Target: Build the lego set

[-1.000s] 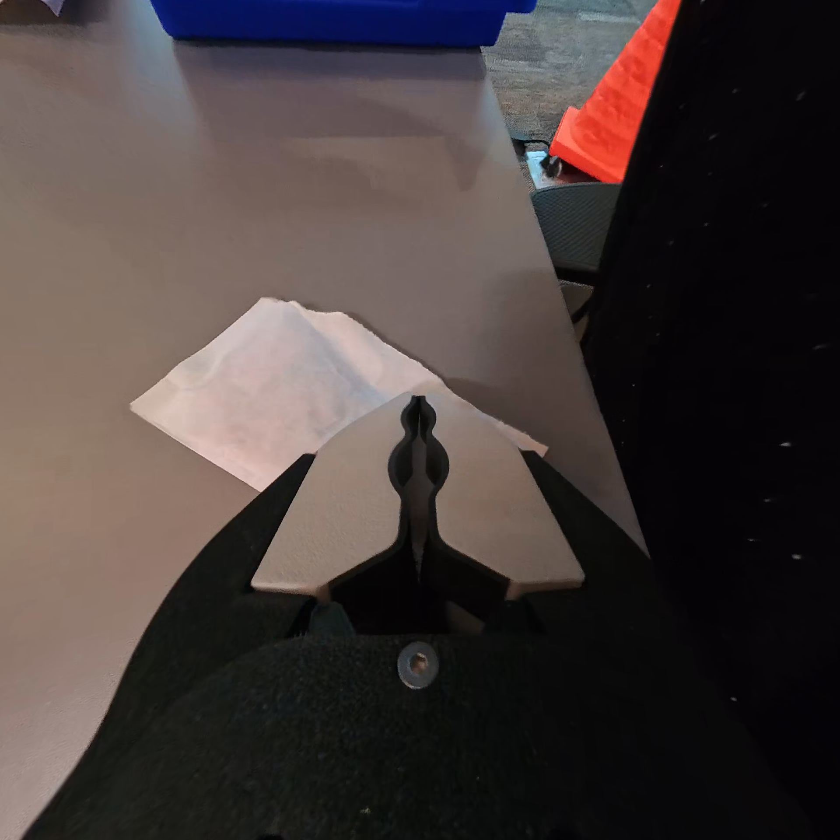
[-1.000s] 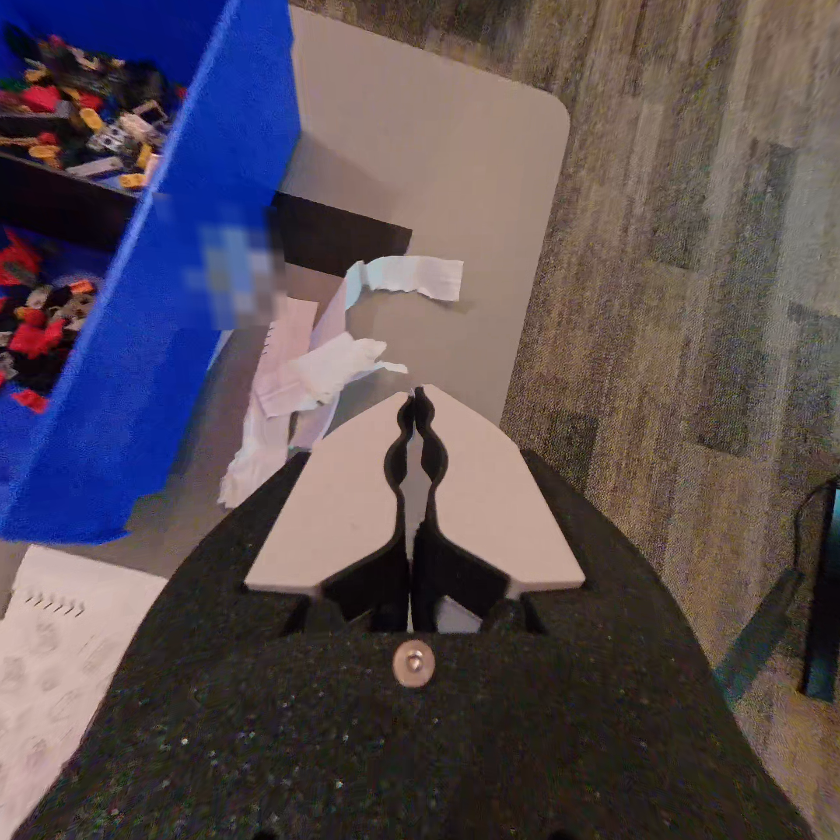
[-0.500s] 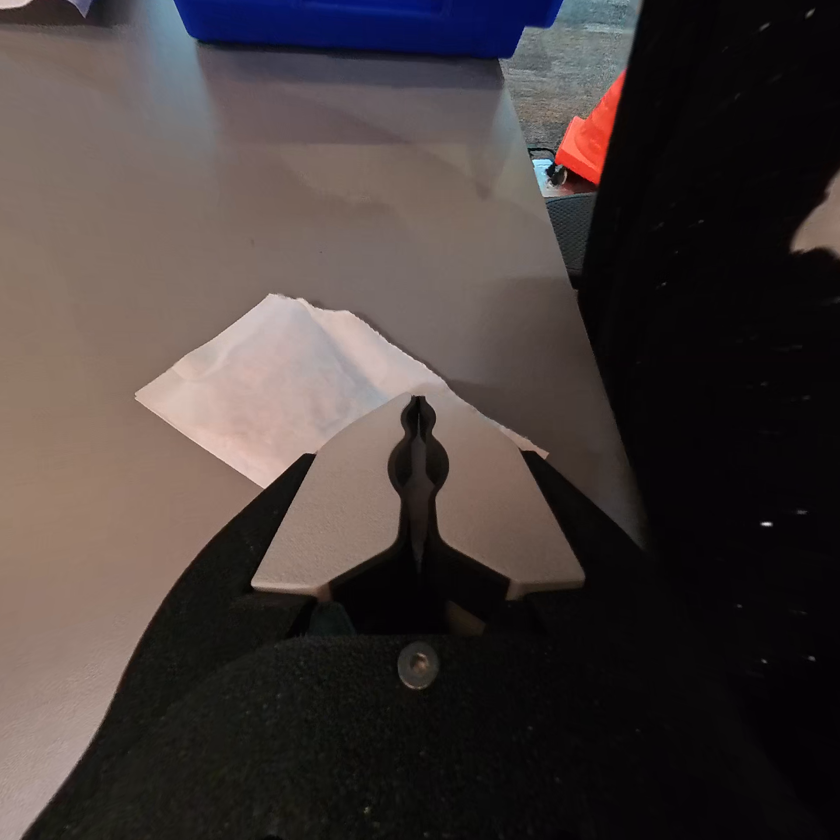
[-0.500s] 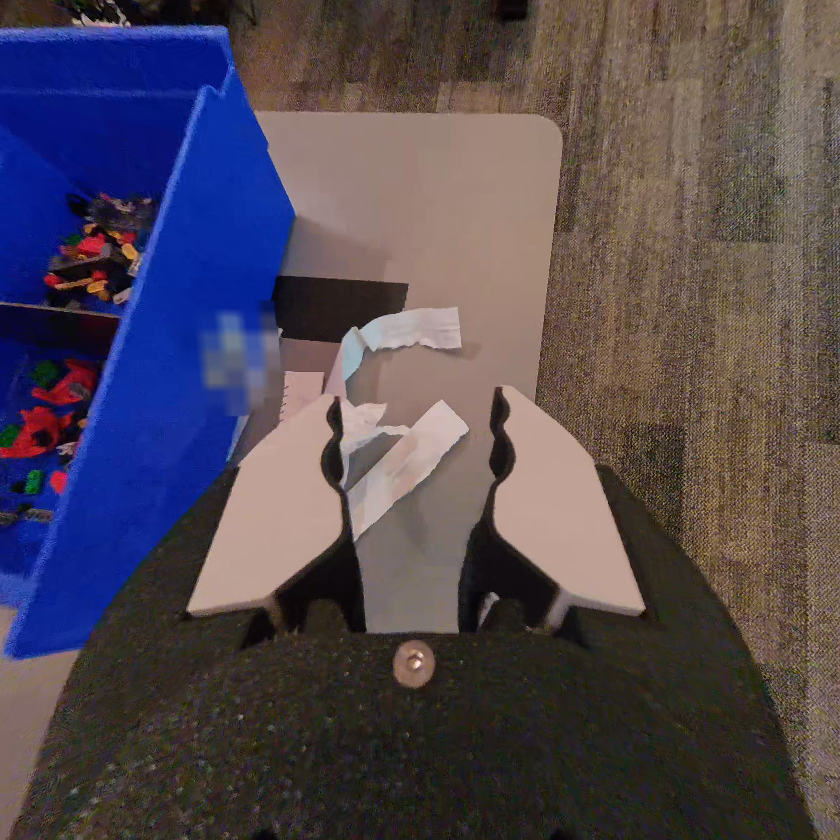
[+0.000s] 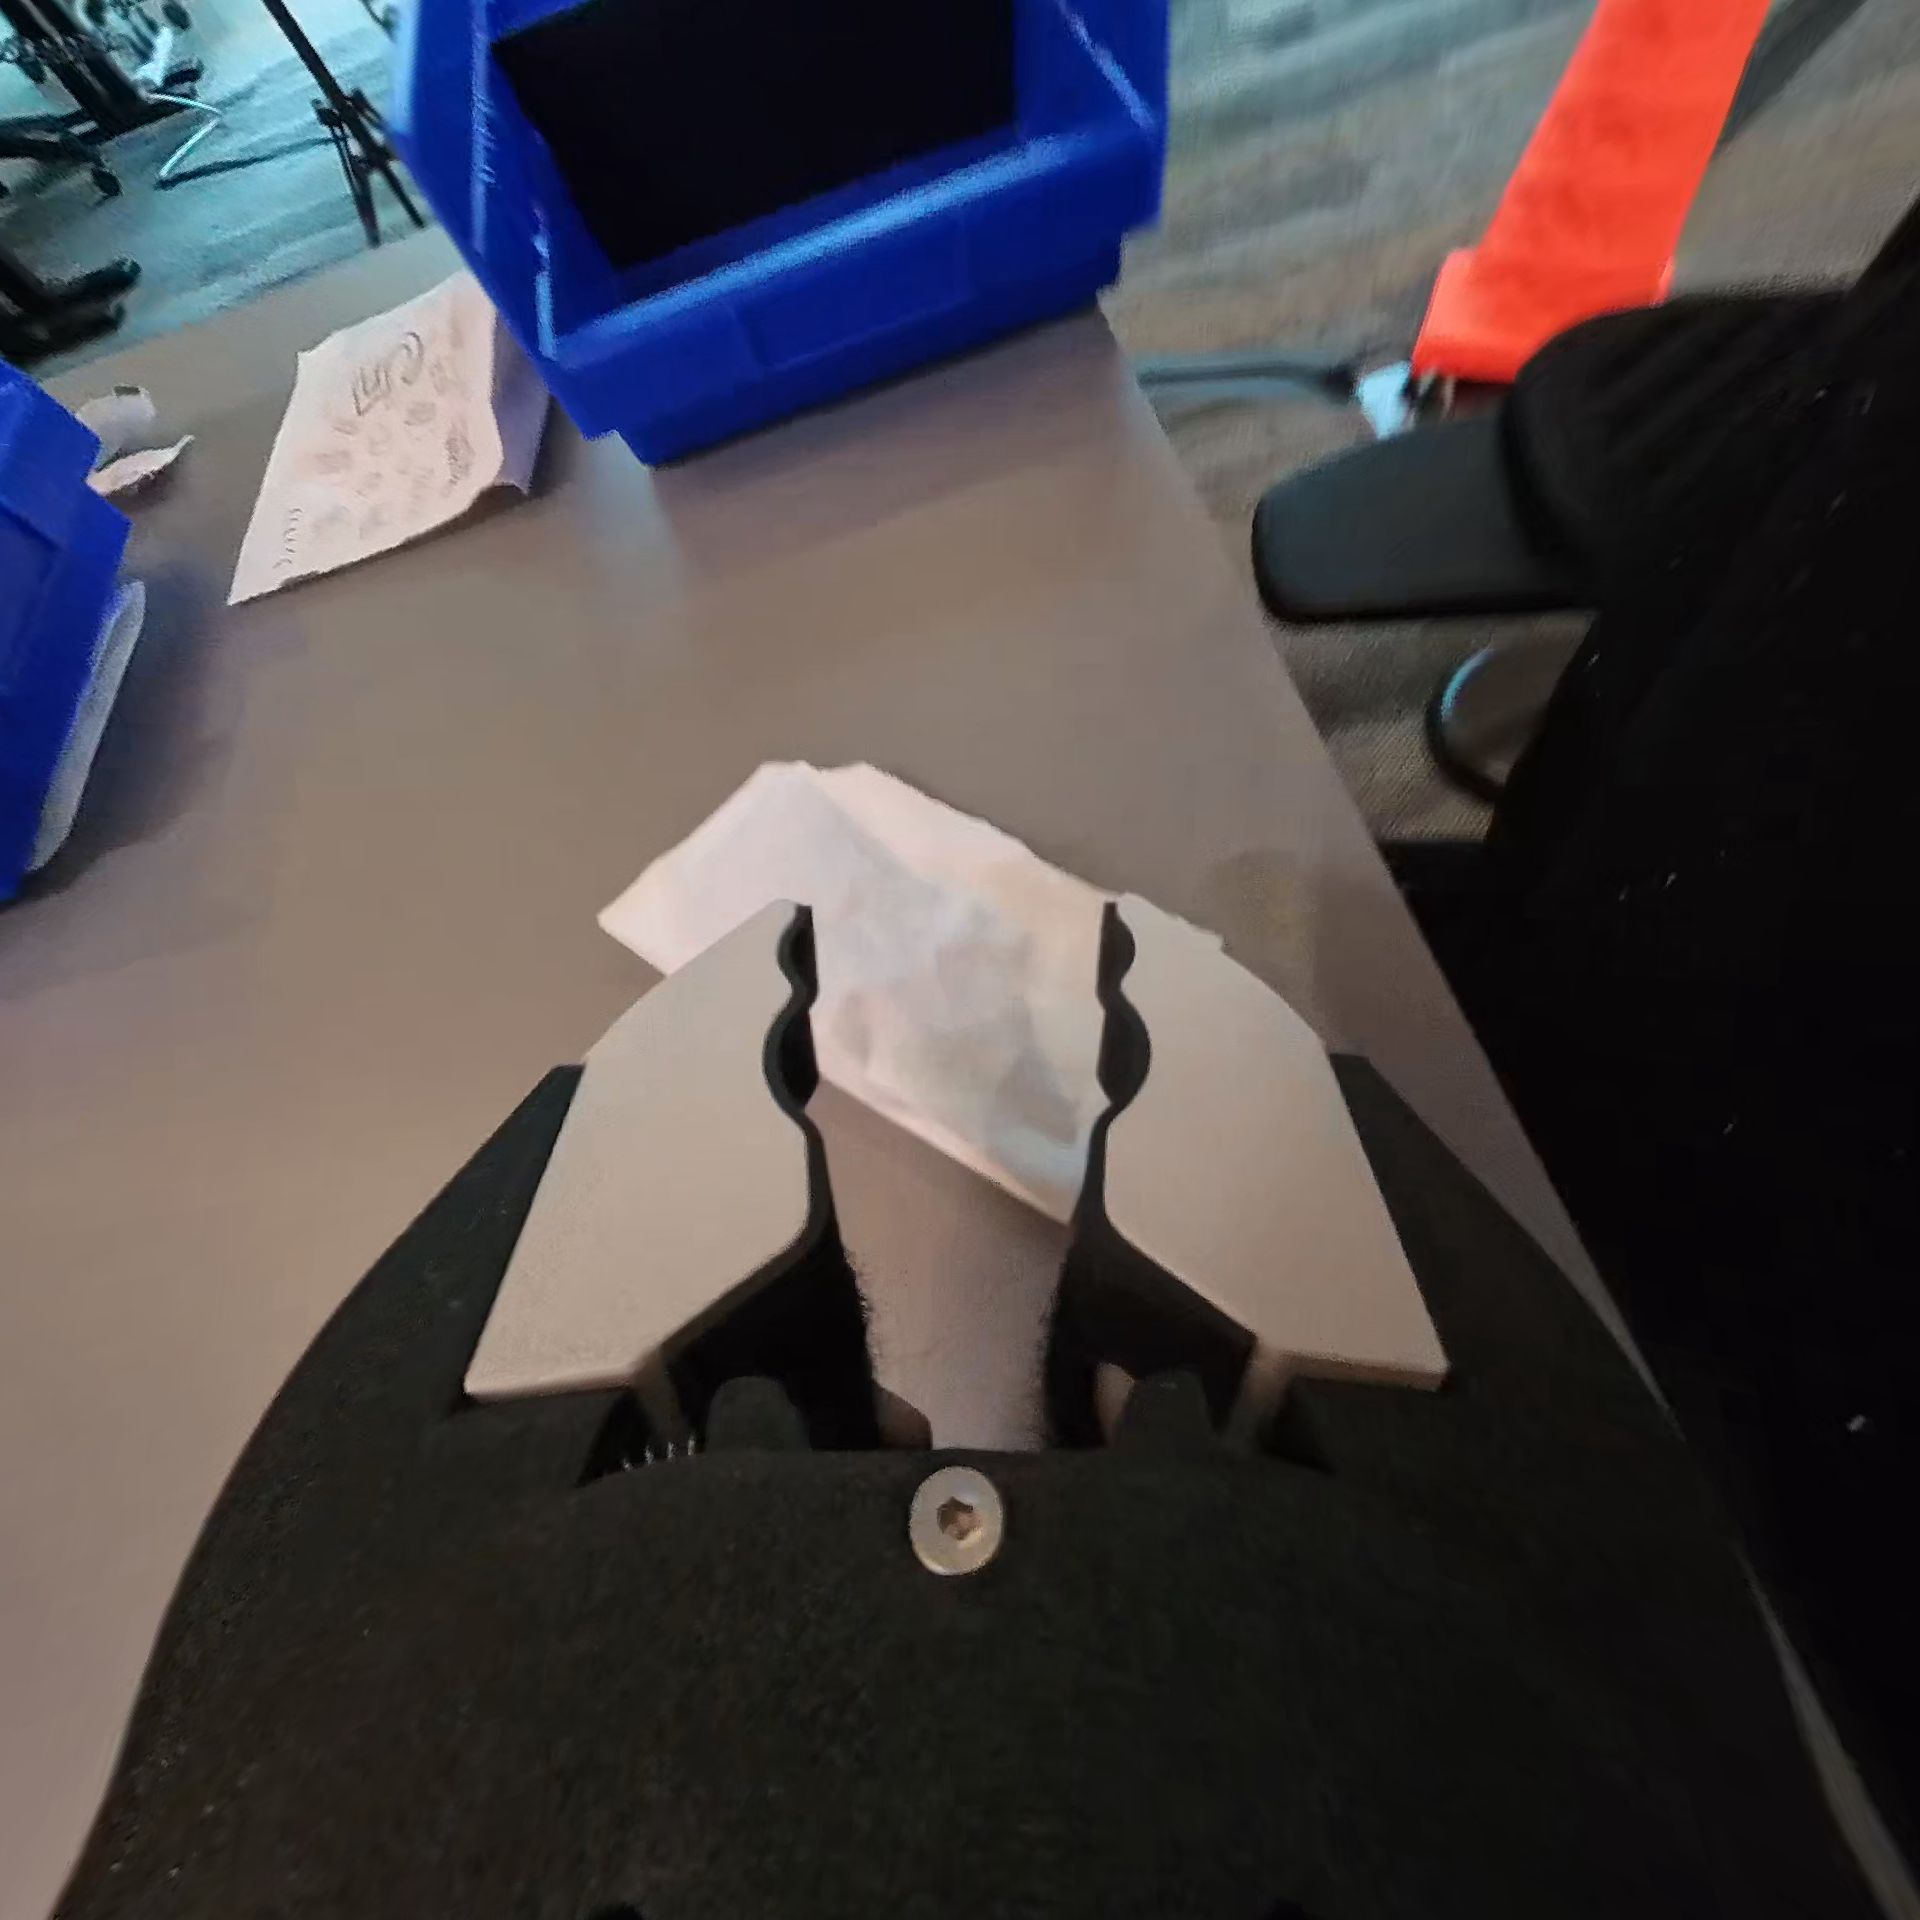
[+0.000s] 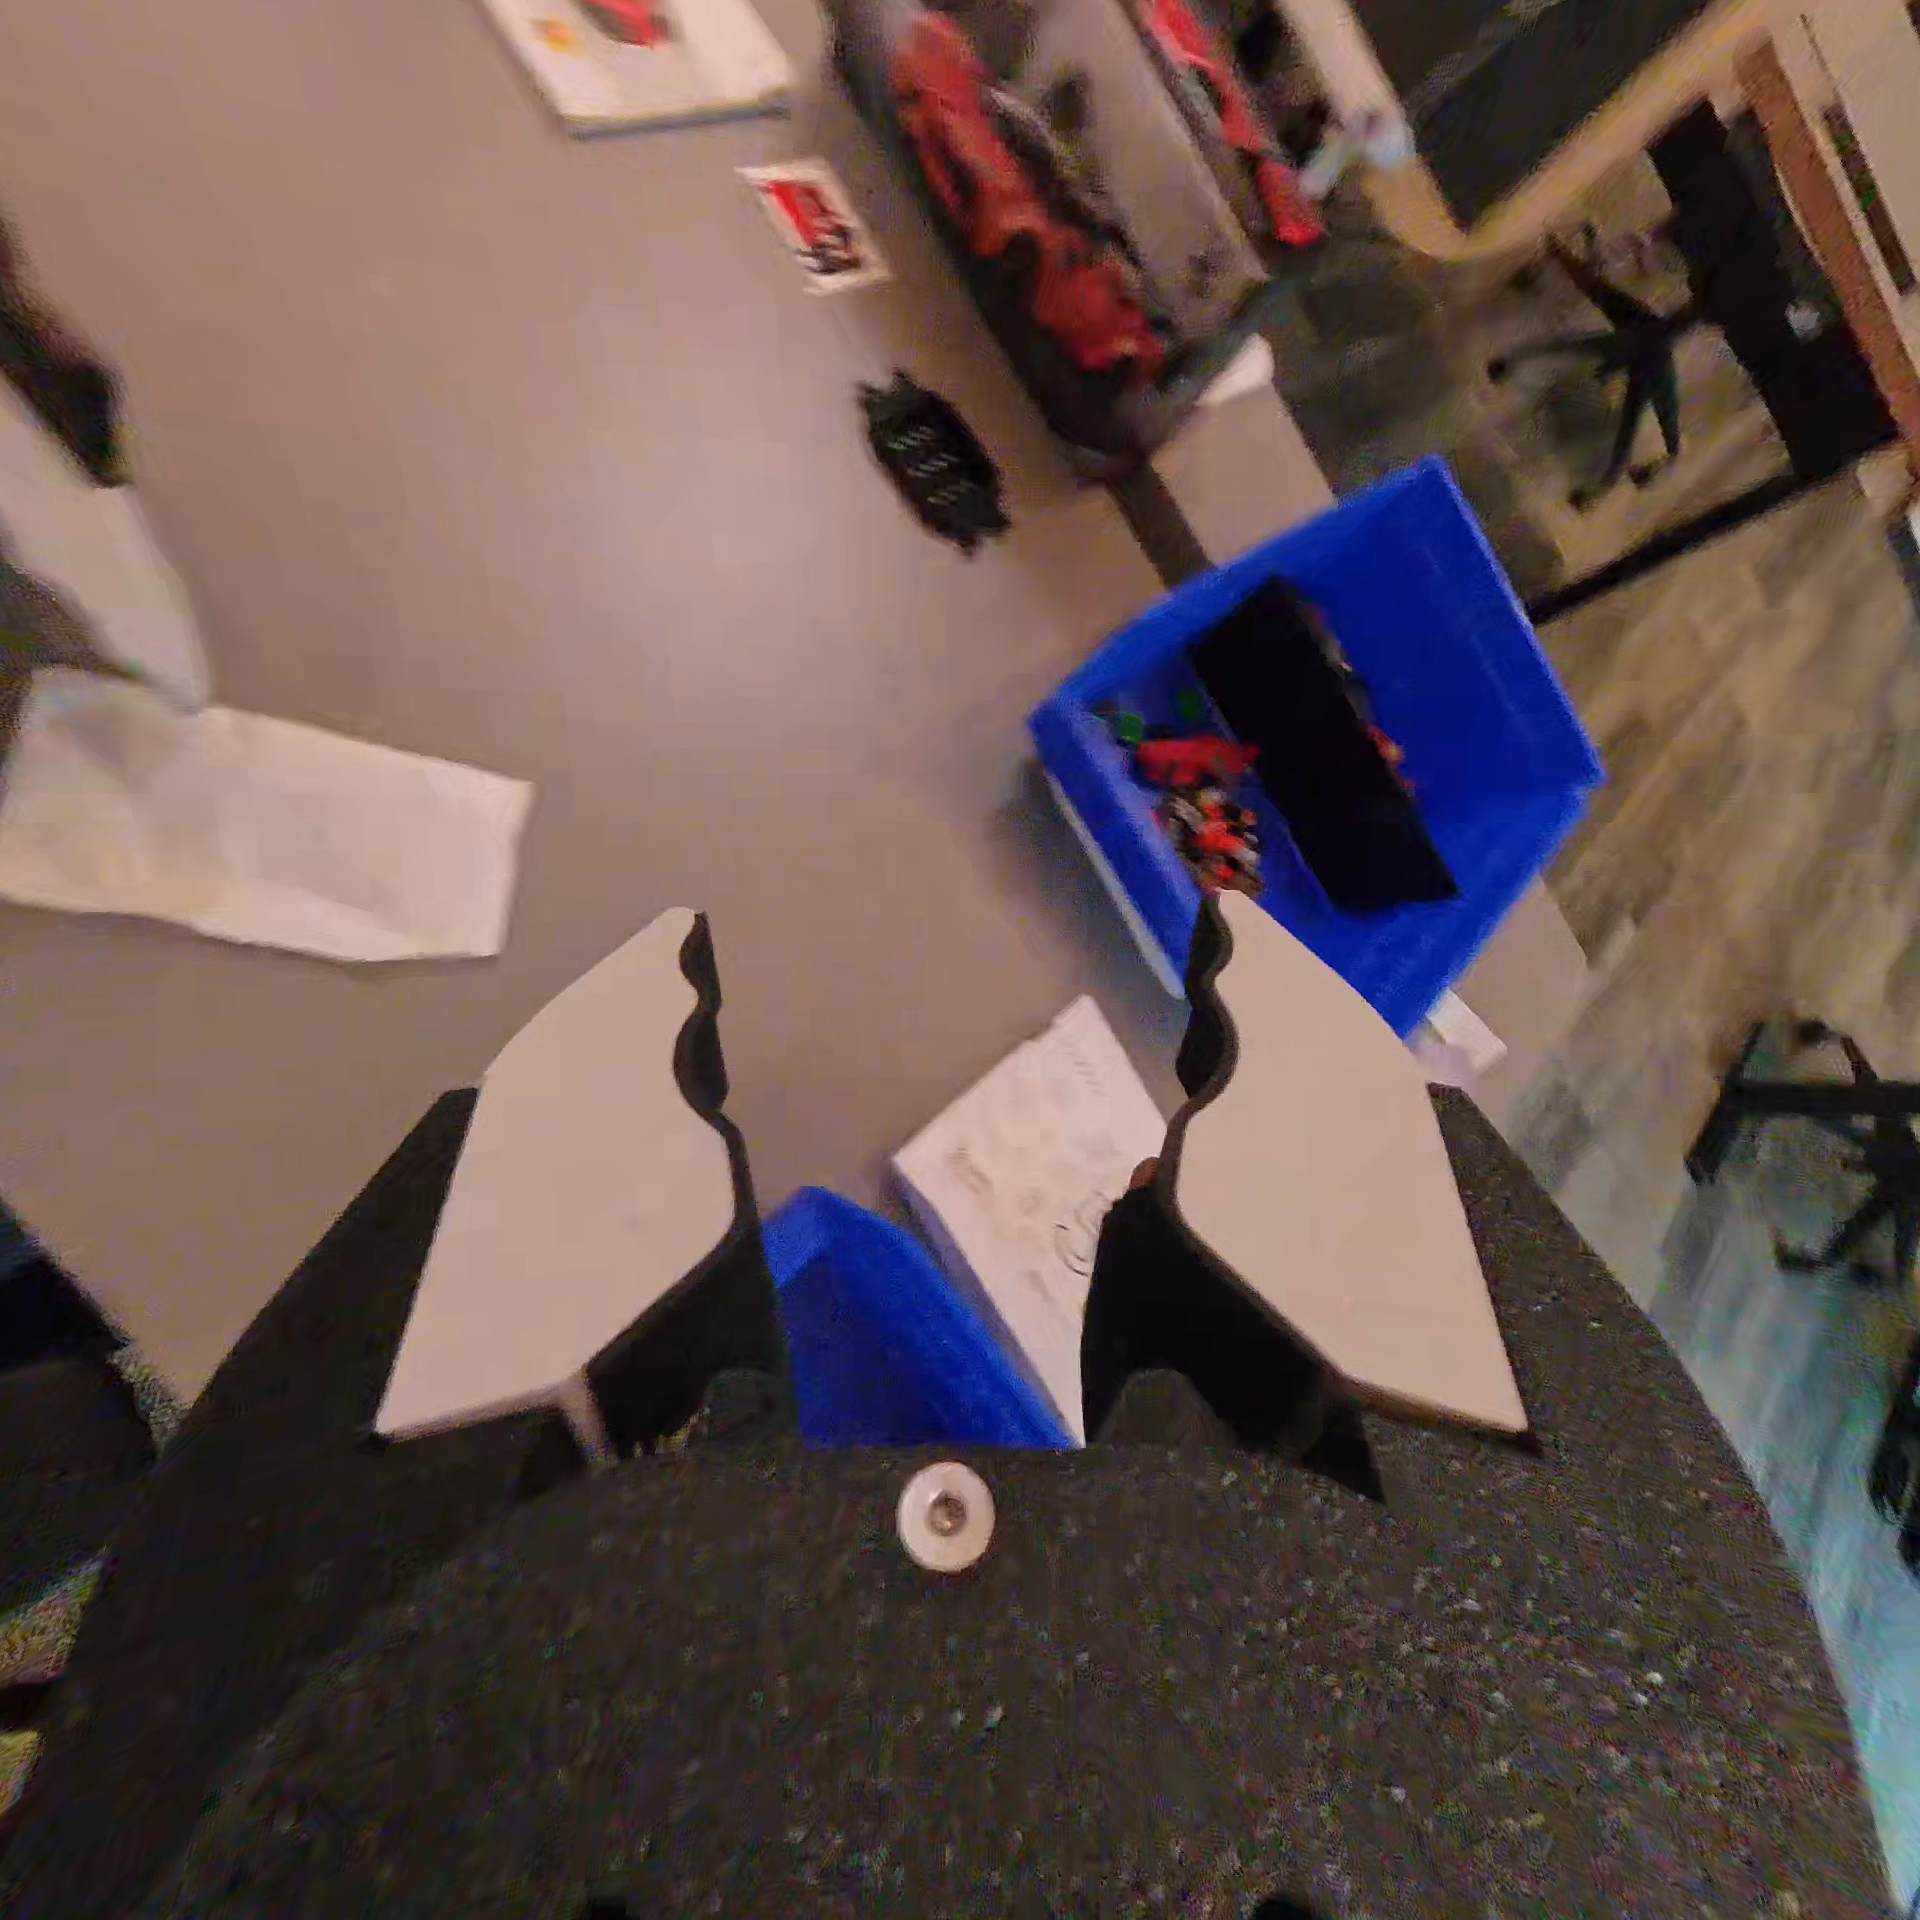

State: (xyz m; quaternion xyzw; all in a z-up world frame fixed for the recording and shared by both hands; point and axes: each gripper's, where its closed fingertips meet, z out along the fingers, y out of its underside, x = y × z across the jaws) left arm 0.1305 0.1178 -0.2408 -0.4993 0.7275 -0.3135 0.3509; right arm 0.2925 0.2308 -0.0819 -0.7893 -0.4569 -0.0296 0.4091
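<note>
A crumpled white paper (image 5: pixel 935 966) lies on the grey table (image 5: pixel 520 831), near its right edge. The left gripper (image 5: pixel 951 914) stands just over it with its jaws partly spread; the paper shows between the two fingers (image 5: pixel 675 1143), but whether either pad touches it cannot be told, and nothing is pinched. The paper is creased, with a torn-looking far edge and one corner lifted.

The right gripper (image 6: pixel 956 920) hangs higher above the same table, its jaws wide apart and bare; only tabletop shows between the fingertips. Just beyond its right finger (image 6: pixel 1320 1174) stands a blue bin (image 6: pixel 1455 935) holding small red and black parts beside a black divider. A printed white sheet (image 6: pixel 1029 1174) and part of a second blue bin (image 6: pixel 883 1330) lie under the jaws, and a larger white paper (image 6: pixel 270 831) lies off to the left.

Farther out are a black object (image 6: pixel 935 457), booklets (image 6: pixel 644 52), a black chair (image 5: pixel 1455 530), an orange cone (image 5: pixel 1590 177) and patterned carpet (image 6: pixel 1745 727).
</note>
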